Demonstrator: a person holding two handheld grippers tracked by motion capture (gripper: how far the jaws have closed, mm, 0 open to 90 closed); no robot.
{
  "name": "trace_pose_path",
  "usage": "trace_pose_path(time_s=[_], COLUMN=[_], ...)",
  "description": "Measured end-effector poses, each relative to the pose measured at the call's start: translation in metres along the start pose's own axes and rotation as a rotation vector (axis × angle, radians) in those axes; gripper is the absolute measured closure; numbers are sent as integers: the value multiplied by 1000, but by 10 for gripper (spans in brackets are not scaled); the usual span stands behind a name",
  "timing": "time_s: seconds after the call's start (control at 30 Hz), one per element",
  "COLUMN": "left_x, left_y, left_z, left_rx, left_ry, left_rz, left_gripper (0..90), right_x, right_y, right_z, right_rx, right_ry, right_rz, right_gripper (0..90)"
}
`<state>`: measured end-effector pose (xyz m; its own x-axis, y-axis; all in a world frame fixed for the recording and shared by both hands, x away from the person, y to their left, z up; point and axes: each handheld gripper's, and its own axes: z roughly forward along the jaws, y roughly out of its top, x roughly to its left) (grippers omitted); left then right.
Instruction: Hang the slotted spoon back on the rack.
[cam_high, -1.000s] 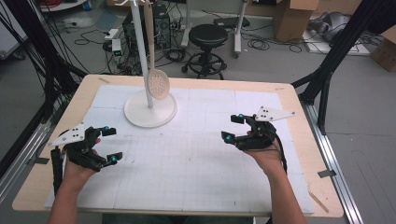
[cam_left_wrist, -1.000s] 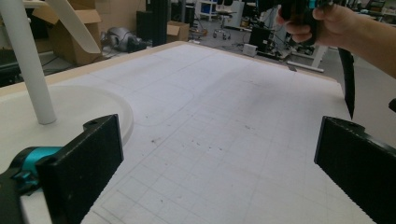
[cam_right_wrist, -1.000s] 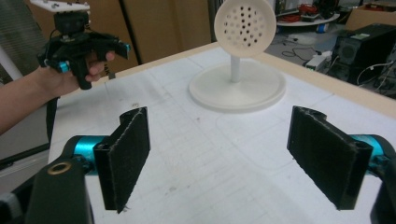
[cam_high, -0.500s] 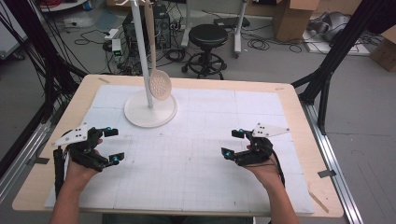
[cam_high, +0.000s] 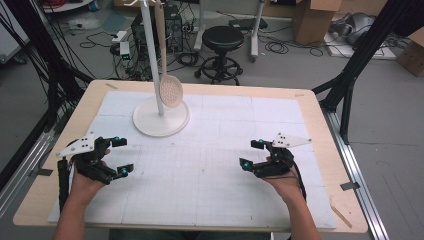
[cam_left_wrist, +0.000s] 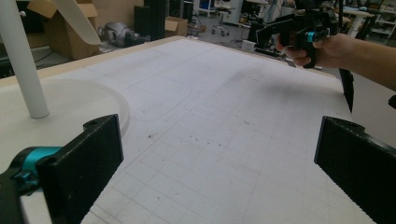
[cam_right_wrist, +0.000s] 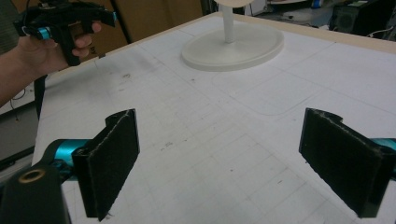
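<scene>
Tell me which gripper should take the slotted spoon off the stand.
Left, probably. The left gripper, jaws open, sits nearer the stand and hanging spoon; the right gripper is farther across the mat.

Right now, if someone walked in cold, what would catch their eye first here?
A slotted spoon hanging from a white stand at the back left of the table. Nearer the person, the left gripper and right gripper sit open, apart over the bare grid mat, holding nothing.
</scene>
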<state>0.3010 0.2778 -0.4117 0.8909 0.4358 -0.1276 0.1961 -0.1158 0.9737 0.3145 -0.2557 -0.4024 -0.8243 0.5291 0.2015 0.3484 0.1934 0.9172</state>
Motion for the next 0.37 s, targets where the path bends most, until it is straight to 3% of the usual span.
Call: trace_pose_path(time_s=[0.37], left_x=[0], left_y=[-1], left_z=[2], left_rx=[12], left_ry=[1], left_rz=[0], left_gripper=[17], right_x=[-3], right_y=[-2], right_z=[-3], right_rx=[-6], right_ry=[-11], right_rz=[11], right_gripper=[111])
